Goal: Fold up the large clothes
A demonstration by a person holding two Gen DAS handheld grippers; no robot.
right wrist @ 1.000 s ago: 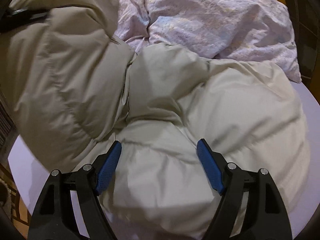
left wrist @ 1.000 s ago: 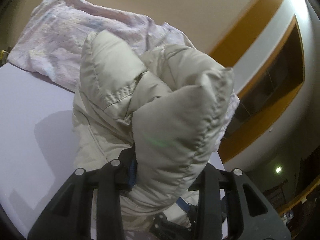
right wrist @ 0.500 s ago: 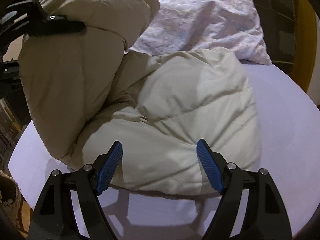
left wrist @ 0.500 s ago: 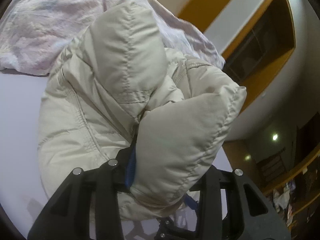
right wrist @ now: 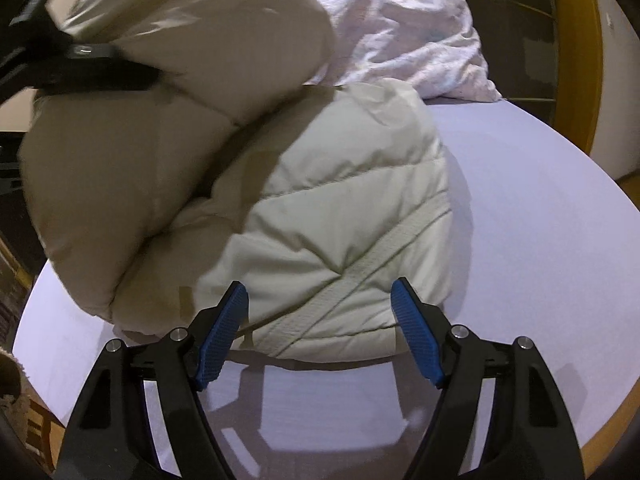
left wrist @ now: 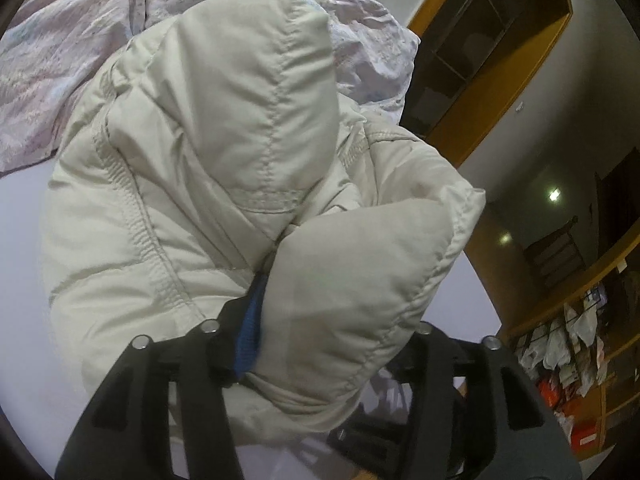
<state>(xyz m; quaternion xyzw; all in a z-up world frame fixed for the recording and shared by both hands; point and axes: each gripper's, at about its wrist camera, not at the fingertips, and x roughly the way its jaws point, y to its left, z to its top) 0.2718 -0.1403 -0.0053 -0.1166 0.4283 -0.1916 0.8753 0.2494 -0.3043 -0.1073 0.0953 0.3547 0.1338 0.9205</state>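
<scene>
Left claw (left wrist: pixel 320 344), its jaws just widening, still has puffy jacket (right wrist: pixel 340 216) between them; right claw (right wrist: pixel 320 336) spread, empty. Fold may spring open.

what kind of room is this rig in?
Probably a home room, perhaps a bedroom or living space. A puffy jacket and rumpled bedding lie on a round table, with wooden shelving and cluttered shelves behind.
</scene>
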